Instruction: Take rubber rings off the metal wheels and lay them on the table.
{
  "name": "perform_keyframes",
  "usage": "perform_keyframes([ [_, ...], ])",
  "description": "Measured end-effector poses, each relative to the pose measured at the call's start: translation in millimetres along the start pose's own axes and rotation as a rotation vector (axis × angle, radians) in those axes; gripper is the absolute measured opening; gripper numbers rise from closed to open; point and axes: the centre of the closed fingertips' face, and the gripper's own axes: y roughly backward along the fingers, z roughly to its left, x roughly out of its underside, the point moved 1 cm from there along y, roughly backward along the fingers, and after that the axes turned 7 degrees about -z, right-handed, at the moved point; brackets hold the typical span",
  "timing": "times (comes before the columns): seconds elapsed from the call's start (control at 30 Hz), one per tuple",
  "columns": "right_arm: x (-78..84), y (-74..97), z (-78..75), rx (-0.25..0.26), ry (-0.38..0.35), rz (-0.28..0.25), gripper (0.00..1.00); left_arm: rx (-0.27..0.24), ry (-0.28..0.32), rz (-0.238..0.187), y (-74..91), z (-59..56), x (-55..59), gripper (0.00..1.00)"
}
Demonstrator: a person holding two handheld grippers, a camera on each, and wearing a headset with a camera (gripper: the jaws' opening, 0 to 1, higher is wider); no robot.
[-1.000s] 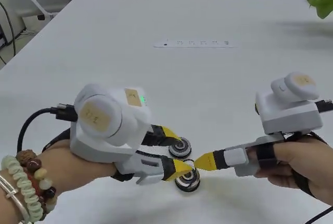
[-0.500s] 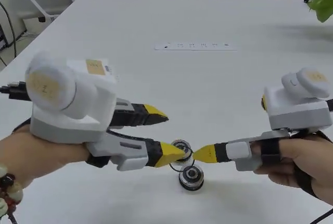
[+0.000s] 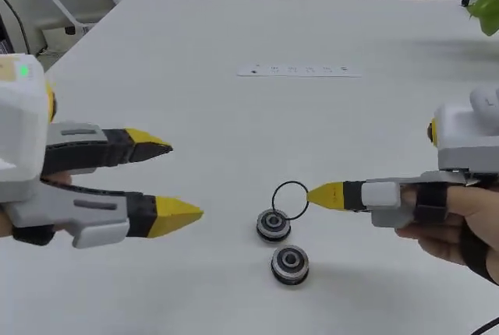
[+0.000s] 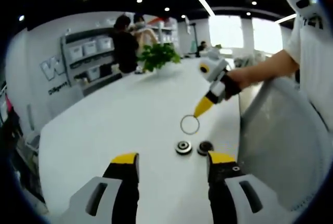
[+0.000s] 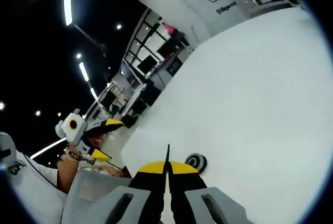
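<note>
**Head view first: the right gripper holds a rubber ring, the left gripper is wide**

In the head view the right gripper (image 3: 314, 194) has its yellow jaws closed together on the thin black rubber ring (image 3: 274, 197). The ring stands upright at the tip, just above the farther metal wheel (image 3: 274, 225). The nearer metal wheel (image 3: 290, 263) lies close to the first one on the white table (image 3: 234, 117). The left gripper (image 3: 183, 179) is well apart on the left, with its jaws wide and nothing between them.

In the left gripper view its own jaws are spread widely. Beyond them are both wheels, with the ring (image 4: 181, 125) above them.

In the right gripper view the jaws are pressed together, and the ring (image 5: 168, 153) shows as a thin edge between them. One wheel (image 5: 195, 161) lies just beside the tips.
</note>
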Motion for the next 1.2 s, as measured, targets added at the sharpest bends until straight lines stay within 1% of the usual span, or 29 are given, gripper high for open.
perform_keyframes([
  [0.07, -4.9, 0.9, 2.8, -0.007, -0.004, -0.026, 0.0, -0.011, 0.008, 0.011, 6.9, -1.9, 7.6, 0.54],
  [0.1, -5.9, 1.5, 4.1, -0.012, -0.005, -0.026, 0.0, -0.015, 0.017, 0.014, 9.4, -2.8, 10.6, 0.55],
  [0.13, -8.0, 1.8, 5.4, -0.014, -0.002, -0.036, 0.0, -0.021, 0.034, 0.017, 12.6, -4.7, 14.8, 0.55],
  [0.3, -17.0, 3.1, 12.0, -0.029, 0.001, -0.071, 0.0, -0.043, 0.079, 0.033, 23.1, -10.9, 31.0, 0.55],
  [0.47, -25.0, 2.0, 21.5, -0.056, -0.002, -0.101, 0.0, -0.067, 0.124, 0.024, 27.9, -13.5, 38.8, 0.57],
  [0.57, -29.6, 0.0, 29.7, -0.076, 0.002, -0.118, 0.0, -0.081, 0.138, 0.019, 27.0, -14.0, 40.8, 0.6],
  [0.6, -31.3, -1.5, 33.6, -0.086, 0.002, -0.124, 0.0, -0.082, 0.142, 0.018, 26.3, -14.9, 41.5, 0.61],
  [0.63, -30.7, -2.3, 37.3, -0.106, 0.011, -0.12, 0.0, -0.083, 0.145, 0.017, 25.7, -15.5, 42.0, 0.61],
  [0.67, -30.7, -4.7, 39.2, -0.1, 0.006, -0.122, 0.0, -0.085, 0.149, 0.015, 24.8, -16.6, 42.7, 0.61],
  [0.73, -26.7, -7.8, 41.5, -0.098, 0.033, -0.096, 0.0, -0.081, 0.161, 0.009, 23.1, -19.1, 43.9, 0.62],
  [0.77, -23.2, -9.7, 42.2, -0.092, 0.066, -0.071, 0.0, -0.076, 0.168, 0.01, 21.7, -21.6, 45.6, 0.63],
  [0.83, -19.2, -13.0, 45.7, -0.089, 0.109, -0.04, 0.0, -0.068, 0.174, 0.019, 19.7, -25.7, 49.8, 0.64],
  [0.9, -17.0, -17.4, 51.3, -0.099, 0.132, -0.019, 0.0, -0.061, 0.179, 0.027, 18.5, -29.0, 53.2, 0.64],
  [1.0, -15.3, -23.2, 55.0, -0.1, 0.163, 0.004, 0.0, -0.056, 0.192, 0.033, 18.2, -32.2, 56.6, 0.65],
  [1.1, -13.7, -32.0, 60.2, -0.11, 0.18, 0.026, 0.0, -0.071, 0.197, 0.038, 19.6, -30.2, 58.4, 0.65],
  [1.2, -12.0, -44.8, 67.4, -0.125, 0.202, 0.052, 0.0, -0.085, 0.197, 0.046, 20.6, -28.3, 60.4, 0.66],
])
